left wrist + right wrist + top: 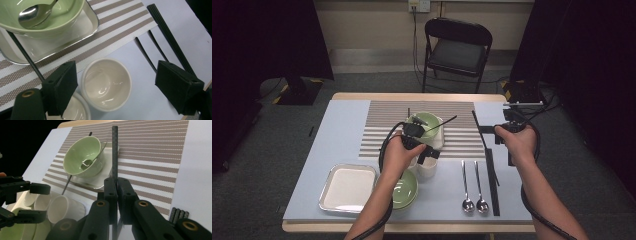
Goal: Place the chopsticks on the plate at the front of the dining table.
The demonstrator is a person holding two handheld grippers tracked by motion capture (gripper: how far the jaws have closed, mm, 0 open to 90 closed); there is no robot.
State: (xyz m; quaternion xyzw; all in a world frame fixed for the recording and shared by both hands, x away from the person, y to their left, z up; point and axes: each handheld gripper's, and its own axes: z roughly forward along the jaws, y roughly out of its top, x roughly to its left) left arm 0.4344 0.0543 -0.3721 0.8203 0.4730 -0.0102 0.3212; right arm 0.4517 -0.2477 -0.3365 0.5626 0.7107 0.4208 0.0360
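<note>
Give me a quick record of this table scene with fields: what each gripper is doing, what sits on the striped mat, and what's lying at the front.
left gripper: open, jaws either side of a white ceramic cup
right gripper: shut on a thin black chopstick
striped mat: square metal tray holding a green bowl with a metal spoon inside
front of table: two metal spoons, second metal tray, second green bowl

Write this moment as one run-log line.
left claw: open above white cup | right claw: shut on black chopstick | green bowl: holds spoon
</note>
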